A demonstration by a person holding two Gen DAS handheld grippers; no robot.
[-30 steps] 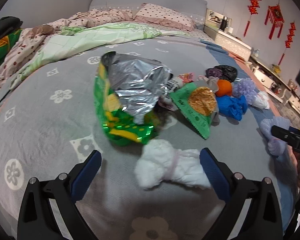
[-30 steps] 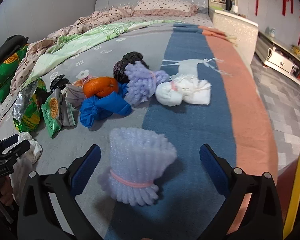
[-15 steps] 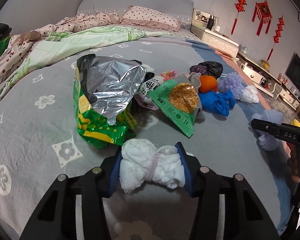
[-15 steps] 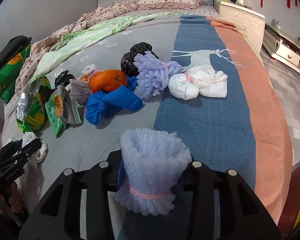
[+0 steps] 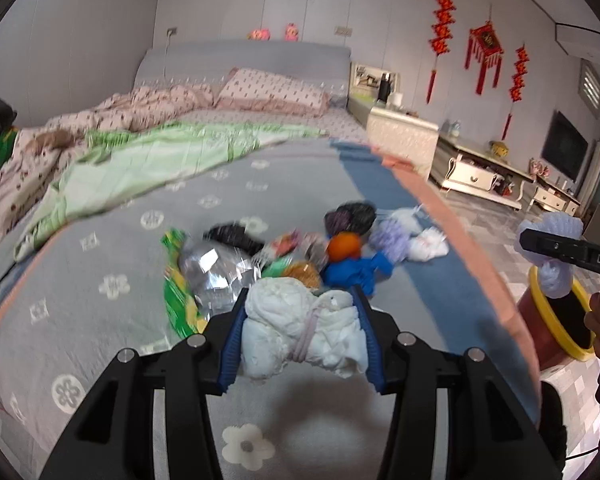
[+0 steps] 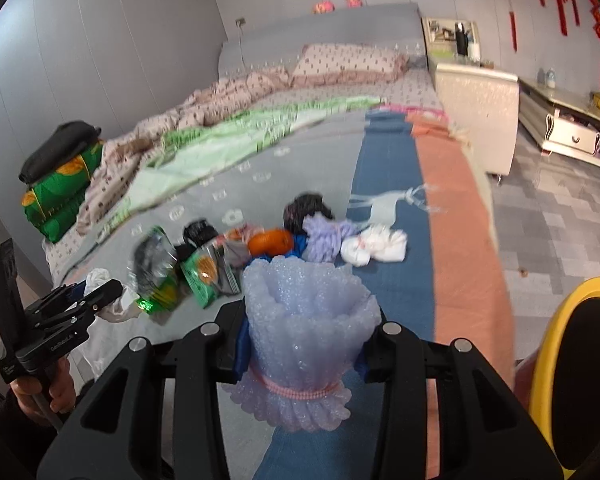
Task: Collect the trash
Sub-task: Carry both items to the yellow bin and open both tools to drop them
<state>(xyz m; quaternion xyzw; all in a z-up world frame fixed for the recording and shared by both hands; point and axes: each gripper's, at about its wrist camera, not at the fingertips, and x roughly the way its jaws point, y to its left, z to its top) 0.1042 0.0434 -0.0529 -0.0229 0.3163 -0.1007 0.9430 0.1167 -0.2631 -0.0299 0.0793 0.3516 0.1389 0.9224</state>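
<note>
Trash pile (image 5: 300,256) on bed (image 5: 100,288)

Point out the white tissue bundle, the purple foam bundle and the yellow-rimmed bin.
white tissue bundle (image 5: 300,330), left wrist view, on its middle by the band.
purple foam bundle (image 6: 306,324), right wrist view, on its bubbly body above the pink band.
yellow-rimmed bin (image 6: 548,344), right wrist view, on the yellow rim's left side.

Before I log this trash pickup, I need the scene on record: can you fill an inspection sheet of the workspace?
Surface: grey flower-print bedspread with blue and salmon stripes.
Job's things: white tied cloth bundle; lilac foam-net bundle; yellow-rimmed bin.
Clutter: orange fruit, blue bag, green snack packets, black bag.
Grippers: left gripper and right gripper each clamp a bundle.
Cables: nothing seen.
Surroundings: pillows, red wall ornaments.
</note>
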